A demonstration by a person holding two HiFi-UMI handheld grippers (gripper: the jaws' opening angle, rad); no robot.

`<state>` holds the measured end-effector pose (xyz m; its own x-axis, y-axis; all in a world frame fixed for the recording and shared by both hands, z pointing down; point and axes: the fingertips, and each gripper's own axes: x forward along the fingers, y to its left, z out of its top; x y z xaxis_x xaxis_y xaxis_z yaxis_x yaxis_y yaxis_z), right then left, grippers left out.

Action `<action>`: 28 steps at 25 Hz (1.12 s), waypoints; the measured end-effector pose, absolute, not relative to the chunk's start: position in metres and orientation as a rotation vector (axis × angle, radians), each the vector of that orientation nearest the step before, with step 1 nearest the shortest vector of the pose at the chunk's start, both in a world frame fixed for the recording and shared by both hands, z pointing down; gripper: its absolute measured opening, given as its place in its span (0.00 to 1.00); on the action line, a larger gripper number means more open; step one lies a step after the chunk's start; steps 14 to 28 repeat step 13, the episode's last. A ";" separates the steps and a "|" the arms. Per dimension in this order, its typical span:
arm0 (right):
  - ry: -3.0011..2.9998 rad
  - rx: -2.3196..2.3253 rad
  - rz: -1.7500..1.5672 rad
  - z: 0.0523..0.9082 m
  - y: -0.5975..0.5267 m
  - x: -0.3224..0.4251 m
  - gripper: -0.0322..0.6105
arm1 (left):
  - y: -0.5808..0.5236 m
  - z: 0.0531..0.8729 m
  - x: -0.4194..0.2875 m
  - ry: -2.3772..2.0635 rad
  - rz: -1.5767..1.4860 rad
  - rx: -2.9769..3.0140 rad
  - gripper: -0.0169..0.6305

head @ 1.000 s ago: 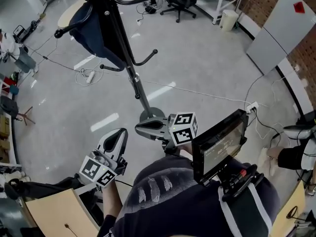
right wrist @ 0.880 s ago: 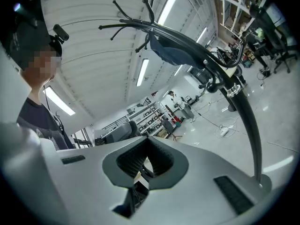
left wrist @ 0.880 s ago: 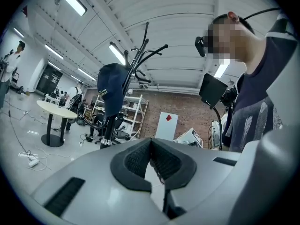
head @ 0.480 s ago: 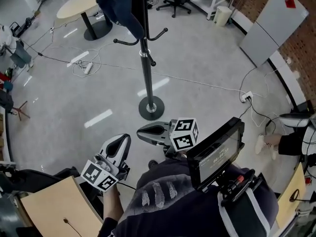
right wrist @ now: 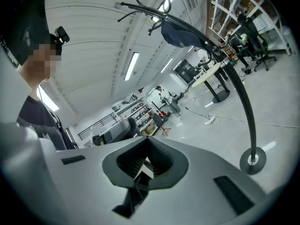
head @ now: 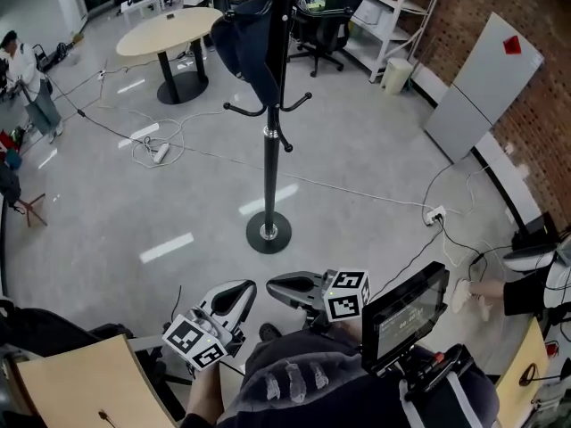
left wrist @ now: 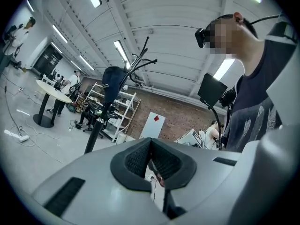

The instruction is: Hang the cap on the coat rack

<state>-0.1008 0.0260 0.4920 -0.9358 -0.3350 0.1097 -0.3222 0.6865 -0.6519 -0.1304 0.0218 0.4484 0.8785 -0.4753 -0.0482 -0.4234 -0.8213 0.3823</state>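
The coat rack (head: 270, 150) stands on the floor (head: 134, 212) at 12 o'clock, straight ahead of the person. The cap (head: 245, 43) hangs high up on it, on its 11 o'clock side. A round table (head: 169, 32) is behind the rack at 11 o'clock. A chair (head: 326, 16) is far back, just past 12 o'clock. A bin (head: 396, 76) is at 1 o'clock, beside the shelves (head: 397, 7). A flat board (head: 482, 87) leans on the brick wall (head: 535, 25) at 2 o'clock. A power strip (head: 161, 152) lies on the floor at 10 o'clock. The left gripper (head: 241, 289) and the right gripper (head: 278, 283) are side by side at 6 o'clock, well apart from the rack.
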 end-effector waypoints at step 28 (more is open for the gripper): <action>2.738 -0.645 -1.084 0.473 0.024 0.004 0.05 | 0.003 0.437 -0.029 -0.552 -0.168 2.722 0.04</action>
